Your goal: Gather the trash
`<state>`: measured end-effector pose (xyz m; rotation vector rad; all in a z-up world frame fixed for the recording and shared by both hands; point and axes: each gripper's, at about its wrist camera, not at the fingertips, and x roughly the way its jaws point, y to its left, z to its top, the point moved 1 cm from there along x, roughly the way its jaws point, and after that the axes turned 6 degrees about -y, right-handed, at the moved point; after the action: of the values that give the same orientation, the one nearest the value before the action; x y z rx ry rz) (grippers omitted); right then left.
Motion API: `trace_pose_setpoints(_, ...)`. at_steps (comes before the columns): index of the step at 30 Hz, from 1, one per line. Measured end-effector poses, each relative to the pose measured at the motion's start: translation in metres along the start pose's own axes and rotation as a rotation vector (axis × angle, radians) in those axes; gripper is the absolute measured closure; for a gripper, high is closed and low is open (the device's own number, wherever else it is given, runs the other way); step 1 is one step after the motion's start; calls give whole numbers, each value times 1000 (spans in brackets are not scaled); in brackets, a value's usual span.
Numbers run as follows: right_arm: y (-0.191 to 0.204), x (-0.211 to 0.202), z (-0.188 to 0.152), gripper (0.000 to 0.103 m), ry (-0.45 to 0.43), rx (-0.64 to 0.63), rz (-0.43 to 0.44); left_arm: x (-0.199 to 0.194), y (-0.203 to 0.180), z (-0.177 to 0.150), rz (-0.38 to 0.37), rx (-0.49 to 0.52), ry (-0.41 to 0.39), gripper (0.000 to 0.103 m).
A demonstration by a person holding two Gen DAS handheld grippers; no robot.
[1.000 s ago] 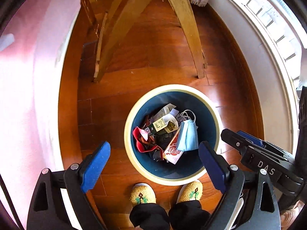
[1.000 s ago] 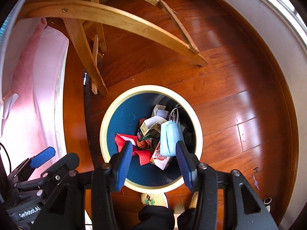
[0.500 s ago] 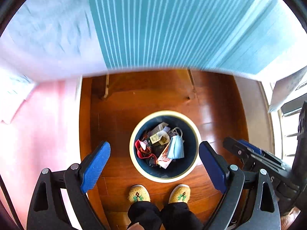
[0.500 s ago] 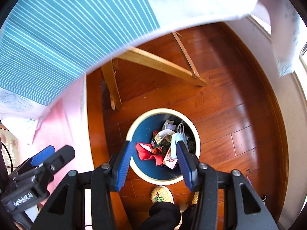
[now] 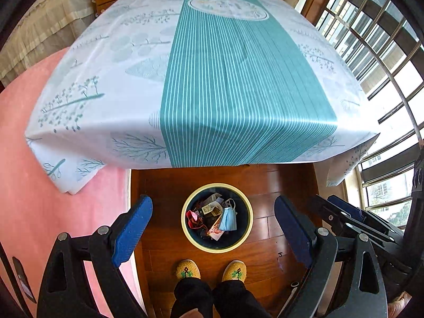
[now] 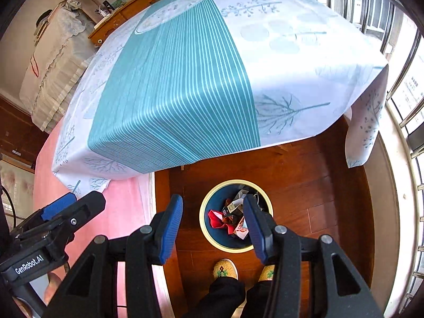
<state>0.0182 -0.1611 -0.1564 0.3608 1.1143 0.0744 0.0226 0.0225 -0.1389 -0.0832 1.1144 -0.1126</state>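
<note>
1. bin (image 5: 247, 228): round, cream rim, dark blue inside, standing on the wooden floor (image 5: 267, 180) just in front of the person's slippers (image 5: 187, 269).
2. trash (image 5: 213, 217): lies inside the bin; a light blue face mask (image 5: 228, 218), red paper and printed wrappers show.
3. tablecloth (image 5: 212, 79): teal stripes and leaf print; its hanging front edge ends just beyond the bin's far rim, with a bare strip of floor between.
4. pink cover (image 5: 39, 198): bounds the floor strip on the left; a barred window (image 5: 384, 66) bounds it on the right.
5. left gripper (image 5: 212, 233): held high above the floor, pointing steeply down; blue pads wide apart with nothing between them; the bin shows far below in the gap.
6. right gripper (image 6: 213, 228): held beside the left one, equally steep; pads apart and released, grasping nothing; its right pad overlaps the bin in view only.
</note>
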Motion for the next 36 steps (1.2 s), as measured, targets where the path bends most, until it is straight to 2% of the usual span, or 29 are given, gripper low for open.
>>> trace_pose_setpoints(8, 35, -70, 35, 55, -48, -80, 5, -73, -4, 41, 45, -24, -89, 11)
trace_pose_setpoints(15, 58, -114, 54, 55, -102, -126, 13, -105, 1, 48, 85, -50, -128, 11)
trace_pose_setpoints(19, 70, -125, 56, 55, -133, -182, -1, -123, -2, 43, 94, -45, -151, 11)
trace_pose_setpoints(27, 76, -139, 65, 55, -179, -188, -1, -147, -6, 52, 120, -34, -219, 11)
trace_pose_setpoints(36, 87, -144, 69, 55, -216, -230, -11, -154, -7, 60, 123, -24, -253, 11)
